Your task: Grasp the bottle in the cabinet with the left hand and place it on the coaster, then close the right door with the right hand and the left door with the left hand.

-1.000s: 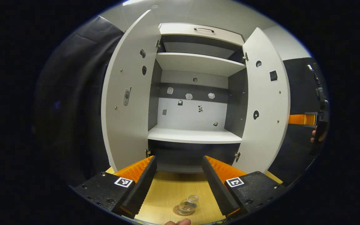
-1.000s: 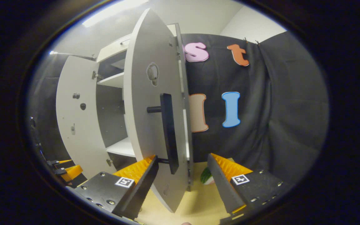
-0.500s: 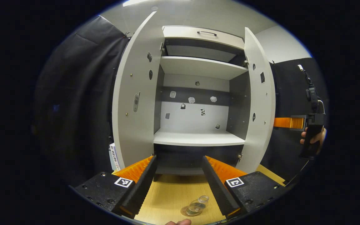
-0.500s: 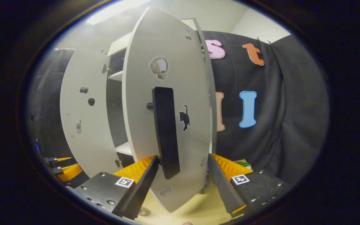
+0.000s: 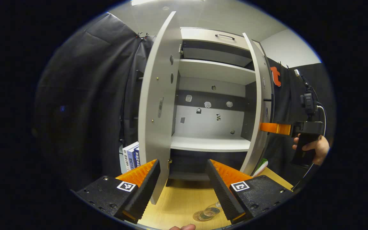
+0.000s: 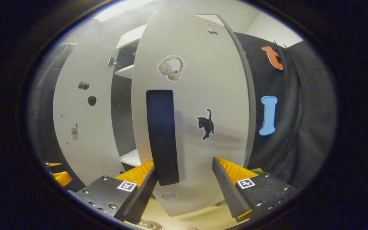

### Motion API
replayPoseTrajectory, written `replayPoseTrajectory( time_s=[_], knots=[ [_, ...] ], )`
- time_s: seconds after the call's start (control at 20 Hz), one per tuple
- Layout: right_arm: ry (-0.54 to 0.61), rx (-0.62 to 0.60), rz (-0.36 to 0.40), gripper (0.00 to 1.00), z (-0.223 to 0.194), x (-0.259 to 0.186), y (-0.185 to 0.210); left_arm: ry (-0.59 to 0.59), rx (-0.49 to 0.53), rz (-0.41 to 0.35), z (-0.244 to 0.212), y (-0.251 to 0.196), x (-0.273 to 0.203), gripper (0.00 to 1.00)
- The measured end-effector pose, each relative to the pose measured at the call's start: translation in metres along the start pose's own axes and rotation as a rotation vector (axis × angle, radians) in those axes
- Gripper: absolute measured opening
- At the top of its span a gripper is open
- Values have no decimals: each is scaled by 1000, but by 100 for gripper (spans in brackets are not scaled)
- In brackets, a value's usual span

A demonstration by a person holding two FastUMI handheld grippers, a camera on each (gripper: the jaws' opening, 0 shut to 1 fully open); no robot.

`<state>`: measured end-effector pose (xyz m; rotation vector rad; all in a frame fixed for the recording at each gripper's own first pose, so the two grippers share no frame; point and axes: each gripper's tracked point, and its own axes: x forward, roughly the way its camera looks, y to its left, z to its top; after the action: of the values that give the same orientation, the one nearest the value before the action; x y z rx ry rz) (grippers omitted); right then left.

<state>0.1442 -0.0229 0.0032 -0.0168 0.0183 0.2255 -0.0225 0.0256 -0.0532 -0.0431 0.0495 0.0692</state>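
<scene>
A small clear bottle [image 5: 212, 210] stands on a round coaster [image 5: 200, 217] on the wooden table, just in front of my left gripper [image 5: 182, 188], which is open and empty. The cabinet's shelf [image 5: 209, 143] is bare. The left door [image 5: 155, 111] stands wide open. The right door [image 5: 261, 108] is partly swung in. My right gripper [image 6: 184, 188] is open against the right door's outer face [image 6: 203, 95], its fingers straddling the black handle [image 6: 161, 137]. In the left gripper view the right gripper [image 5: 267, 127] touches that door, held by a hand [image 5: 313, 148].
Books [image 5: 129, 158] stand left of the cabinet behind the left door. A green item [image 5: 260, 164] lies by the right door's foot. Black cloth hangs on both sides. My left gripper [image 6: 57, 175] shows low at the left in the right gripper view.
The right door has swung further toward shut under my right gripper. The left gripper view has shifted, so the left door now looks nearly edge-on.
</scene>
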Motion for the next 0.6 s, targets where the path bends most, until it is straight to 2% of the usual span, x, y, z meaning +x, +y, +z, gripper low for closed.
replayPoseTrajectory(
  time_s=[0.15, 0.3, 0.35, 0.4, 0.45, 0.5, 0.55, 0.6],
  knots=[
    [-25, -28, -10, 98, 2, 16, 8, 0, -22, 21, 5, 19, 1, 91],
    [-31, -26, -18, 98, 1, 29, 14, 4, -44, 43, 8, 41, 4, 94],
    [-36, -30, -26, 98, 0, 33, 14, 1, -47, 49, 11, 48, 5, 90],
    [-38, -39, -33, 98, 0, 36, 15, -3, -42, 56, 13, 55, 6, 95],
    [-40, -45, -39, 98, 0, 38, 16, -11, -37, 65, 16, 62, 8, 95],
    [-40, -49, -44, 98, 0, 40, 17, -15, -31, 67, 19, 67, 9, 95],
    [-40, -50, -47, 98, 0, 41, 18, -16, -25, 72, 20, 71, 10, 90],
    [-40, -50, -51, 98, 0, 42, 18, -19, -19, 75, 23, 76, 10, 95]
  ],
)
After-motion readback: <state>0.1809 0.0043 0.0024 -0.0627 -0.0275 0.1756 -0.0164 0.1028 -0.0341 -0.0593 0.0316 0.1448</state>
